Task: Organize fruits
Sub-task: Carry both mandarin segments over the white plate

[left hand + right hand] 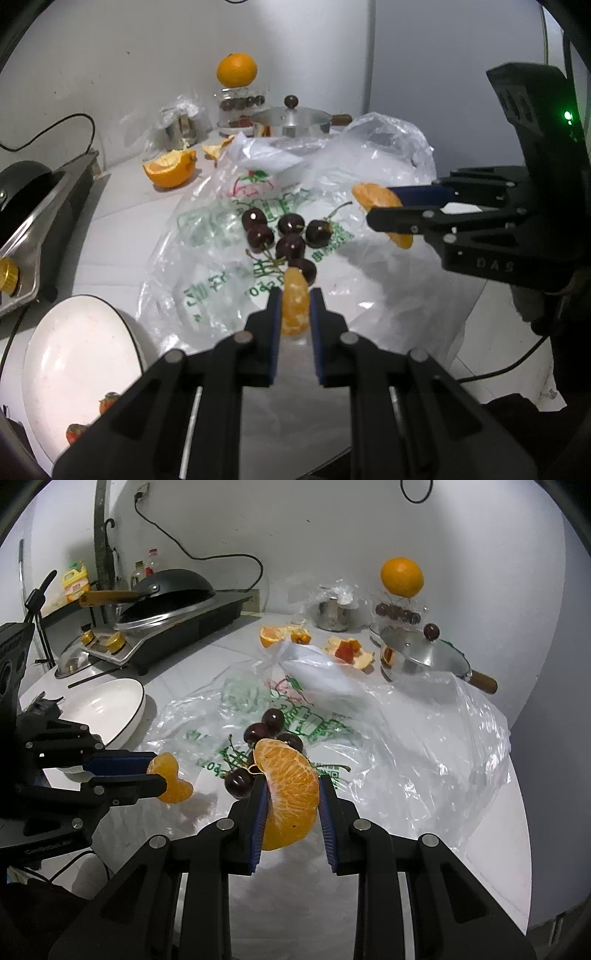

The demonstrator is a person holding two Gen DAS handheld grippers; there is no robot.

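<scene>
A small orange piece (294,306) was gripped in the closed left claw (294,314), above the plastic bag (221,266) on the counter (122,206). Cherries (286,236) were clustered on the bag just beyond. A larger orange piece (290,794) was clamped in the right claw (291,797).

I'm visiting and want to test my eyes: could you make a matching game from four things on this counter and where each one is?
Things:
1. whole orange
2. cherries
3. small orange piece
4. large orange piece

Places:
A. in the right gripper
B. on the plastic bag
C. atop a glass jar
D. in the left gripper

Pairs: 1-C, 2-B, 3-D, 4-A
</scene>
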